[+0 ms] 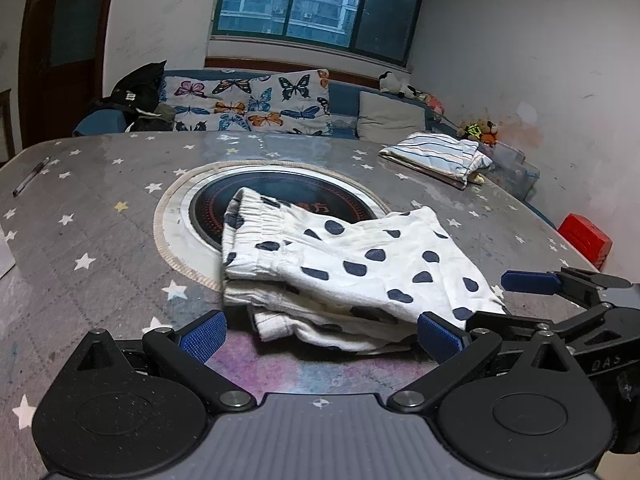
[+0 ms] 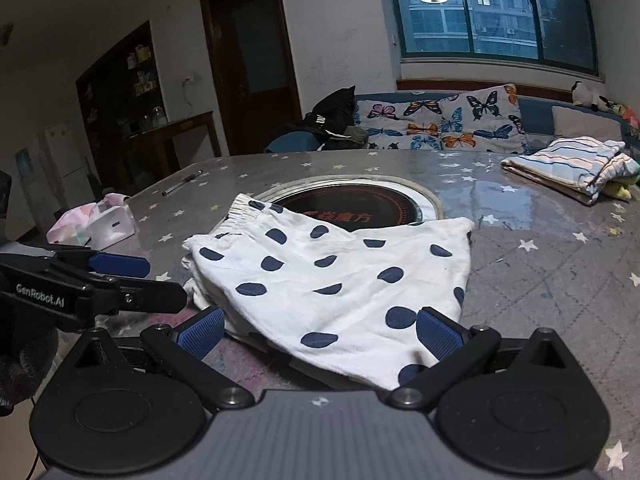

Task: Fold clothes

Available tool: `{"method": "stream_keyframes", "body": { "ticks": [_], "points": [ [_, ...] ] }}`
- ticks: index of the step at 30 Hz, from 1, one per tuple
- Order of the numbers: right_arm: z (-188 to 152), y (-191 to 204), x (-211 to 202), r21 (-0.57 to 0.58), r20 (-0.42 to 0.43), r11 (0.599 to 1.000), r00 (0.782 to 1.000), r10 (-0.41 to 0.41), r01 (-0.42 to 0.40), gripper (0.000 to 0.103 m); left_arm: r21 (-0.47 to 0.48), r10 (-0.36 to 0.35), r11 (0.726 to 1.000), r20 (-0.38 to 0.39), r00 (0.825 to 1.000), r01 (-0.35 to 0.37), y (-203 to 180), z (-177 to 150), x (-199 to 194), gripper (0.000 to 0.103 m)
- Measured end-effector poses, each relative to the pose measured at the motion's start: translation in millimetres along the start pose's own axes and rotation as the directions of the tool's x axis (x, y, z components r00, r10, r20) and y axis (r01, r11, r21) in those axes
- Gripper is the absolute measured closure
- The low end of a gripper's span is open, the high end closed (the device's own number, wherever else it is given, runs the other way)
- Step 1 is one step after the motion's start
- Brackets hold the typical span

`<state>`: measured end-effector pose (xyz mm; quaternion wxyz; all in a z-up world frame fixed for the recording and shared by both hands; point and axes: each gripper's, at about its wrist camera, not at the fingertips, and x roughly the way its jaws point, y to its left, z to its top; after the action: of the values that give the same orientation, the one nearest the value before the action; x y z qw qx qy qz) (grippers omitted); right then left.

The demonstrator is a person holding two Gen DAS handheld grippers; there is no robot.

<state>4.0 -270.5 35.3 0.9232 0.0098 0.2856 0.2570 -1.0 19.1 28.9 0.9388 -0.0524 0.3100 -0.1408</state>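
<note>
I've got the spotted shorts point(image 1: 340, 276) lying folded mid-frame on the desk point(image 1: 100, 216), their far edge lapping over the round inset hob point(image 1: 208, 204). My left tool point(image 1: 320, 334) has its fingers spread apart, empty, at the near hem; my right tool point(image 2: 320, 332) is likewise spread wide over the near corner, gripping nothing. The risk, as I judge it: pinching only the top layer, so the fold peels open, or dragging cloth across that slick hob. A striped folded pile point(image 2: 568, 168) sits upper right, well apart.
</note>
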Motion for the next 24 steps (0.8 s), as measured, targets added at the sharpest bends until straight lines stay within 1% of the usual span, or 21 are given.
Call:
{"method": "stream_keyframes", "body": {
  "ticks": [4,8,12,15,18,21,24],
  "points": [
    [-5,-4,6,0.019,-0.035,1.0,0.999,0.019,-0.018,0.0,-0.022,0.02,1.0,-0.008,1.0,-0.02,6,0,1,0.0],
    [-14,-11,12,0.053,-0.078,0.998,0.997,0.024,-0.02,0.0,-0.032,0.029,0.999,-0.017,0.999,-0.03,10,-1,2,0.0],
    [-13,-10,10,0.029,-0.084,1.0,0.996,0.013,-0.011,0.0,-0.043,0.046,0.998,-0.029,0.999,-0.047,14,0,4,0.0],
    [-3,-4,8,-0.027,-0.078,1.0,0.997,0.005,-0.007,0.0,-0.06,0.059,0.996,-0.029,0.998,-0.061,20,3,5,0.0],
    [5,9,15,-0.117,-0.09,0.993,0.996,0.001,-0.012,0.0,-0.072,0.08,0.994,-0.021,0.997,-0.082,26,6,3,0.0],
    [12,27,24,-0.217,-0.106,0.976,0.994,0.015,-0.038,0.0,-0.078,0.102,0.992,-0.013,0.995,-0.103,34,10,1,0.0],
    [16,47,35,-0.321,-0.122,0.945,0.992,0.027,-0.065,0.001,-0.093,0.126,0.988,-0.003,0.992,-0.125,43,16,0,0.0]
  ]
}}
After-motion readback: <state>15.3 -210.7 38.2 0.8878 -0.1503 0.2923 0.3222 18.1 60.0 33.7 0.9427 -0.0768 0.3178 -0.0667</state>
